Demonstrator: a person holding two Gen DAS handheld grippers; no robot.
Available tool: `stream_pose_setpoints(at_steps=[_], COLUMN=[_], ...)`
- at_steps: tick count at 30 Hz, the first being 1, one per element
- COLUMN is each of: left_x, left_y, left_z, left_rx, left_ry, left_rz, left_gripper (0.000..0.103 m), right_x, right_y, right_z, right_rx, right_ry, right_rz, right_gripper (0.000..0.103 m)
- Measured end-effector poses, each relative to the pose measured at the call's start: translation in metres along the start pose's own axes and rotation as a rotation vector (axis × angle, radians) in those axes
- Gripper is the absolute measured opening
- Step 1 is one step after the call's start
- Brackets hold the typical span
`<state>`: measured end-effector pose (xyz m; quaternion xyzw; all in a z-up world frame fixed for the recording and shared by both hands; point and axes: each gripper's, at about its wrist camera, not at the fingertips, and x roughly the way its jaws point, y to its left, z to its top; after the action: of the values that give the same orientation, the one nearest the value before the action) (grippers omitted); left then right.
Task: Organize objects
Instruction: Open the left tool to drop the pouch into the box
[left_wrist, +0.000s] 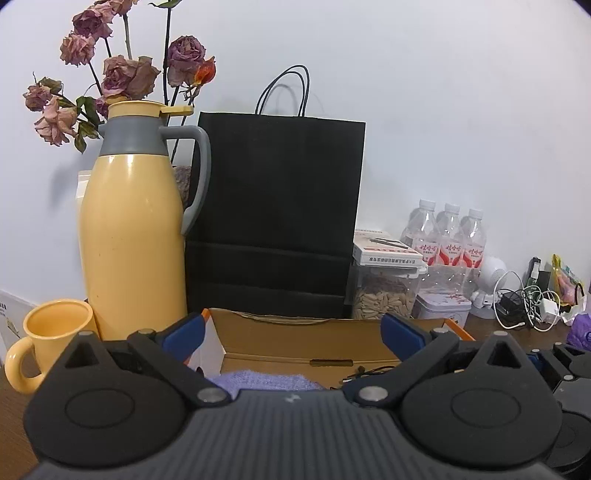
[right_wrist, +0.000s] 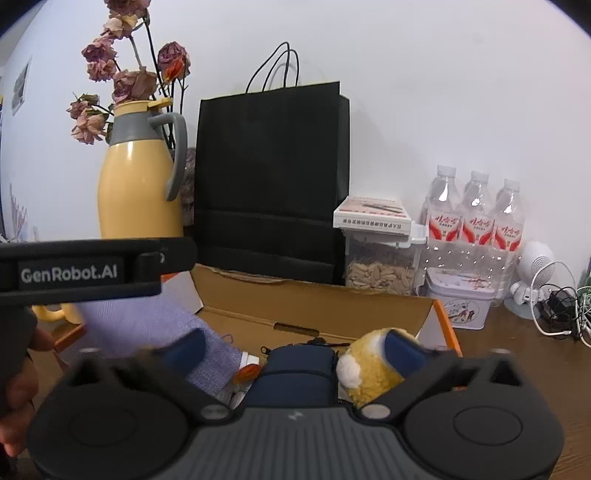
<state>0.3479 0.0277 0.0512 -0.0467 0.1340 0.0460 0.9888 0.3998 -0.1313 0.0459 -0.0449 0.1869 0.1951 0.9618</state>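
Note:
An open cardboard box (left_wrist: 306, 334) (right_wrist: 332, 310) stands in front of me. In it lie a lilac cloth (left_wrist: 266, 380) (right_wrist: 155, 325), a navy pouch (right_wrist: 295, 373) and a yellow-and-white plush toy (right_wrist: 365, 365). My left gripper (left_wrist: 293, 334) is open and empty over the box's near edge, above the cloth. My right gripper (right_wrist: 295, 350) is open above the box, its jaws wide on either side of the navy pouch, the right fingertip (right_wrist: 400, 350) against the plush toy. The left gripper's body shows at the left in the right wrist view (right_wrist: 92, 271).
Behind the box stand a yellow thermos jug (left_wrist: 133, 229), a yellow mug (left_wrist: 51, 339), dried roses (left_wrist: 122, 70), a black paper bag (left_wrist: 277, 206), a jar of seeds (left_wrist: 384, 295), a tin (left_wrist: 441, 308), water bottles (left_wrist: 448, 236) and tangled cables (left_wrist: 524, 302). A wall is close behind.

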Motion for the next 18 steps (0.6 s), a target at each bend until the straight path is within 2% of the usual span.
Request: stream_pose_setpoints(at_steps=[9, 12, 18], left_x=[-0.021, -0.041, -0.074], left_y=[-0.006, -0.003, 0.011], left_z=[0.01, 0.016, 0.02], left_rx=[0.026, 0.018, -0.015], left_ry=[-0.034, -0.071, -0.085], left_rz=[0.011, 0.012, 0.01], left_gripper=[0.103, 0.103, 0.103], right_x=[-0.006, -0.018, -0.053], right_y=[0.004, 0.009, 0.011], right_z=[0.002, 0.004, 0.007], right_rx=[-0.001, -0.011, -0.009], right_ry=[-0.009, -0.037, -0.072], right_rz=[0.021, 0.011, 0.006], right_gripper=[0.103, 0.103, 0.103])
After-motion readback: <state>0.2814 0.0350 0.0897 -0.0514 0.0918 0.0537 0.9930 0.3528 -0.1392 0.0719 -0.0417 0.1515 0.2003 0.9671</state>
